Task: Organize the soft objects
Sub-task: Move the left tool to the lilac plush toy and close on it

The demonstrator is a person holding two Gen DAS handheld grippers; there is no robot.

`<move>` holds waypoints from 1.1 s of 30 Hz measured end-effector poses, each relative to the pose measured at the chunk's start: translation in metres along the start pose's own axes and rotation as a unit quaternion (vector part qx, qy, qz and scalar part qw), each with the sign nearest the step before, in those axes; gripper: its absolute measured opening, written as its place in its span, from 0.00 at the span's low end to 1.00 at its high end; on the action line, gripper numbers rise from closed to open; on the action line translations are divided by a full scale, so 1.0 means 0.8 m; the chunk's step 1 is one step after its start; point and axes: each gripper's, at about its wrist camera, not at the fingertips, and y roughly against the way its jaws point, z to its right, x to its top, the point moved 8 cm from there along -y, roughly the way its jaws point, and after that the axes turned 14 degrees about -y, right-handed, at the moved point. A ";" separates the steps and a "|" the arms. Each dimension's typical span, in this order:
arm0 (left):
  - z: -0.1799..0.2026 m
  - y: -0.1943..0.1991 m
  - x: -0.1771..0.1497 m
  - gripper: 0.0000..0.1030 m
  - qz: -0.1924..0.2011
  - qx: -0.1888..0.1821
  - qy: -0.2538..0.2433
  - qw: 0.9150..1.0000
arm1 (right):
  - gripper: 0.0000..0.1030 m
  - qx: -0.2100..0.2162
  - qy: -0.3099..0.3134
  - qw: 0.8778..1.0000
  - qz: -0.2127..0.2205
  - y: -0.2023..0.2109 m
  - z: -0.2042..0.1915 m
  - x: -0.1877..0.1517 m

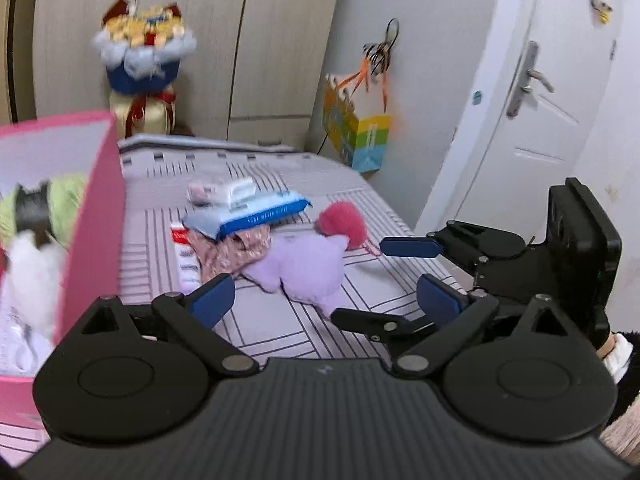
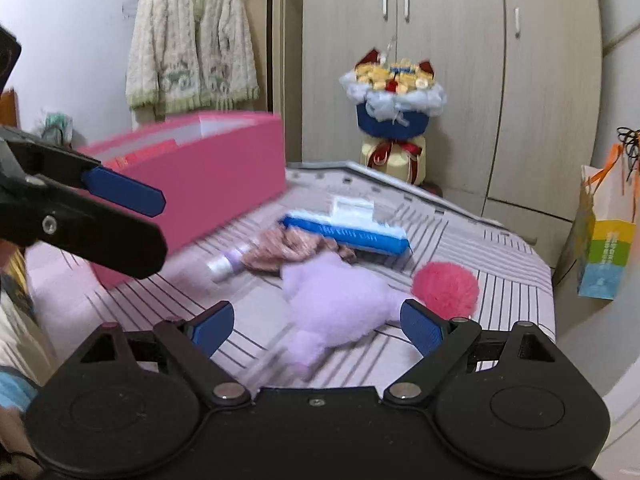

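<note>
Nowhere readable print, blurred blue packet (image 2: 347, 233), white tube (image 1: 186, 255)

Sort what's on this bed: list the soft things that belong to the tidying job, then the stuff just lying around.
Part of the job:
purple plush toy
pink pompom
crumpled brown cloth
pink box, already holding soft toys

Just lying about:
blue-and-white packet
tube
bouquet
gift bag

box (image 2: 208, 172) at left on the bed (image 2: 492, 256). plush toy (image 2: 336, 304) near centre, pompom (image 2: 446, 288) just right of it. cloth (image 2: 292, 250), tube (image 2: 226, 266) and packets (image 2: 352, 232) just beyond. bouquet (image 2: 394, 108) far behind, paper bag (image 2: 604, 248) right.
</note>
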 end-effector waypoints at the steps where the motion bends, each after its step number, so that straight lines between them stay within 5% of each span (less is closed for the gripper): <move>1: -0.001 -0.010 -0.002 0.95 -0.004 -0.002 0.006 1.000 | 0.90 -0.001 0.003 1.000 -0.012 -0.010 0.005 -0.003; 8: -0.020 -0.070 -0.015 0.95 -0.040 -0.008 0.068 0.997 | 0.90 0.005 0.036 0.999 -0.024 -0.036 0.013 0.004; 18: -0.028 -0.107 -0.023 0.81 -0.026 -0.025 0.116 0.993 | 0.90 0.018 0.157 0.986 -0.060 -0.072 0.003 0.012; 33: -0.049 -0.107 -0.040 0.65 -0.009 -0.016 0.164 0.986 | 0.89 0.045 -0.008 0.993 -0.110 -0.078 0.014 -0.003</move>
